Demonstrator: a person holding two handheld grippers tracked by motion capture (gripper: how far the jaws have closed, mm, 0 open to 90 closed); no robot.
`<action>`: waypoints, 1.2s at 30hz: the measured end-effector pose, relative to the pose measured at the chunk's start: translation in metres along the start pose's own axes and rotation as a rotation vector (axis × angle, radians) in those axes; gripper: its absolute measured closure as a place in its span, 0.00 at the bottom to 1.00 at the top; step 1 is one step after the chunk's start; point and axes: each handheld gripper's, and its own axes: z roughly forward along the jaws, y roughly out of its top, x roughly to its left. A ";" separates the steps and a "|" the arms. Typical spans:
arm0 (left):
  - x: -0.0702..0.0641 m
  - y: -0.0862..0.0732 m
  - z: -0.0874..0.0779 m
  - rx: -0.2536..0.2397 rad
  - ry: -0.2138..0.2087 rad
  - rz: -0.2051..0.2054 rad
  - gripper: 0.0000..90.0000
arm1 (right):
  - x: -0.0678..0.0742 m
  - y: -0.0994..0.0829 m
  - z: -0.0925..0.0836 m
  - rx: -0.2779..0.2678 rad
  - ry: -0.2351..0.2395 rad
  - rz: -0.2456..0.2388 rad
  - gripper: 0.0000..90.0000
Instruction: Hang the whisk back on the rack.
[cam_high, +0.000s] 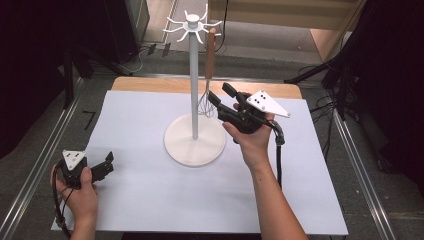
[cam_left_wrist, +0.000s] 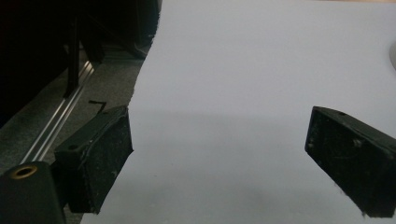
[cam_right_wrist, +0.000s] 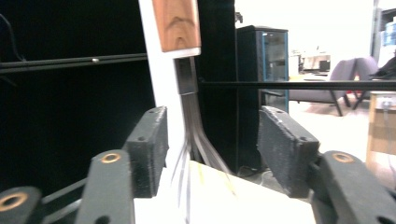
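A white stand (cam_high: 194, 85) with hooked arms at its top rises from a round base (cam_high: 195, 146) in the middle of the table. A whisk with a wooden handle (cam_high: 210, 55) hangs from one arm, its wire head (cam_high: 204, 105) down beside the pole. My right gripper (cam_high: 220, 97) is open, with its jaws on either side of the wire head. In the right gripper view the whisk's wires (cam_right_wrist: 192, 135) hang between the two pads (cam_right_wrist: 148, 149), untouched. My left gripper (cam_high: 104, 167) rests open at the near left, over the bare white sheet (cam_left_wrist: 243, 93).
The white sheet (cam_high: 140, 200) covers the table, with a wooden strip (cam_high: 150, 84) showing at the far edge. Metal rails (cam_high: 45, 160) run along both sides. Cables and dark stands lie on the floor beyond.
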 end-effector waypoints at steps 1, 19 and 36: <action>0.000 0.000 0.000 0.000 0.000 0.000 0.09 | 0.000 0.000 -0.001 0.004 -0.010 0.002 0.42; 0.000 0.000 0.000 -0.001 -0.002 0.005 0.09 | -0.031 -0.012 -0.042 0.093 -0.207 -0.034 0.26; -0.001 0.000 0.000 0.002 0.000 0.007 0.09 | -0.053 -0.033 -0.080 0.159 -0.287 -0.041 0.26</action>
